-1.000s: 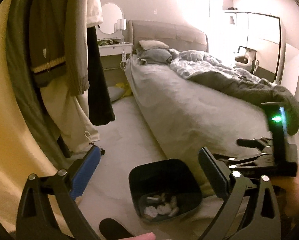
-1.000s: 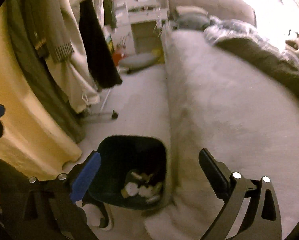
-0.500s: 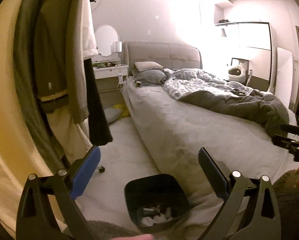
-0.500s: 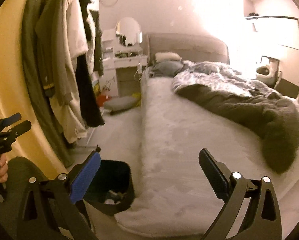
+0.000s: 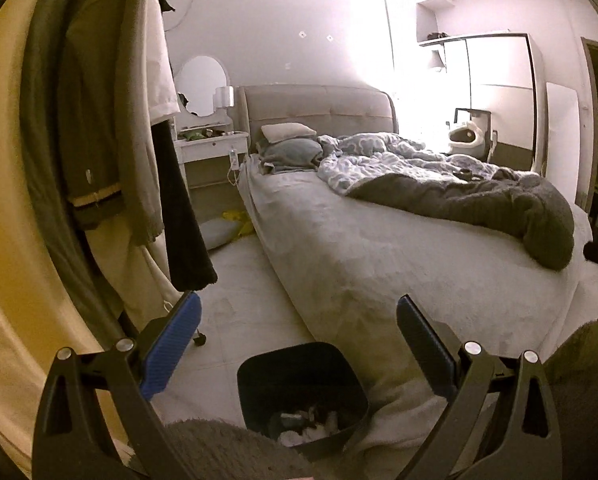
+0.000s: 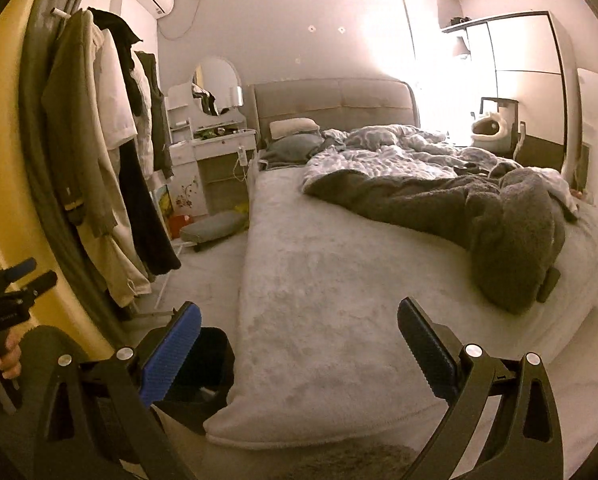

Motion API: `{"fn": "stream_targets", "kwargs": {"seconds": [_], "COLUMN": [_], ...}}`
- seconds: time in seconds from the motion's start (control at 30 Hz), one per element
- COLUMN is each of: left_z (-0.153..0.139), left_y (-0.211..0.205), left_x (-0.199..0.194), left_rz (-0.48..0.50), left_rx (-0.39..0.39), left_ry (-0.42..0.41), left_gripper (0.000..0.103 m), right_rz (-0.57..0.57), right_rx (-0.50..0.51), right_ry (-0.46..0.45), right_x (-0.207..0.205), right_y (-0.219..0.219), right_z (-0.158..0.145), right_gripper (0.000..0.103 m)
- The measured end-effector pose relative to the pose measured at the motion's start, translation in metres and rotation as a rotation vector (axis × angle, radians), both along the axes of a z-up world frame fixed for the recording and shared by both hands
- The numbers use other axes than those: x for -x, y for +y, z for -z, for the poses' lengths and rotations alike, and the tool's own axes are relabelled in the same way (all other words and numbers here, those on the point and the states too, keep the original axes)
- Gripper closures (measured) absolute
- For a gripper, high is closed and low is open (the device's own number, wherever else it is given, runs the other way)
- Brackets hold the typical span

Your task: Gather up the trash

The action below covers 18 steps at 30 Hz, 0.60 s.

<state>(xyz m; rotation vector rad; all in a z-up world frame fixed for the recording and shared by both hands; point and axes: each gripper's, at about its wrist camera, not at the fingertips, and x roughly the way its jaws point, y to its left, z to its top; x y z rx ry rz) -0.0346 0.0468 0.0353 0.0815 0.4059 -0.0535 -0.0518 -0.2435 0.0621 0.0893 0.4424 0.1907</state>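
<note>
A black trash bin [image 5: 303,394] stands on the floor against the bed's near corner, with white crumpled trash [image 5: 313,430] in its bottom. My left gripper [image 5: 297,334] is open and empty, held above and behind the bin. My right gripper [image 6: 297,334] is open and empty, raised over the bed's near end; the bin [image 6: 203,372] sits partly hidden behind its left finger. The left gripper [image 6: 17,284] also shows at the left edge of the right wrist view, held in a hand.
A large bed [image 5: 379,240] with a grey blanket [image 5: 499,208] fills the right. Clothes hang on a rack [image 5: 111,140] at the left. A white vanity with a mirror [image 5: 207,136] stands at the back. A cushion [image 6: 215,226] lies on the floor.
Both grippers have risen and tilted up from looking down into the bin to looking across the room. The bin has dropped low in both views. Both stayed open.
</note>
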Motion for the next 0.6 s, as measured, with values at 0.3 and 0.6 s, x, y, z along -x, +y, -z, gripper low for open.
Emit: {"fn": "stream_targets", "kwargs": {"seconds": [0.3, 0.6], "left_z": [0.004, 0.004], "left_y": [0.005, 0.013], "left_x": [0.002, 0.001], "left_rz": [-0.023, -0.036], "left_rx": [0.022, 0.054], "left_ry": [0.018, 0.029], "left_gripper": [0.003, 0.003], "right_rz": [-0.052, -0.051], "right_rx": [0.008, -0.002], "right_ry": [-0.017, -0.018], "right_x": [0.008, 0.007], "right_y": [0.007, 0.006], "right_z": [-0.001, -0.002], "right_gripper": [0.003, 0.003]}}
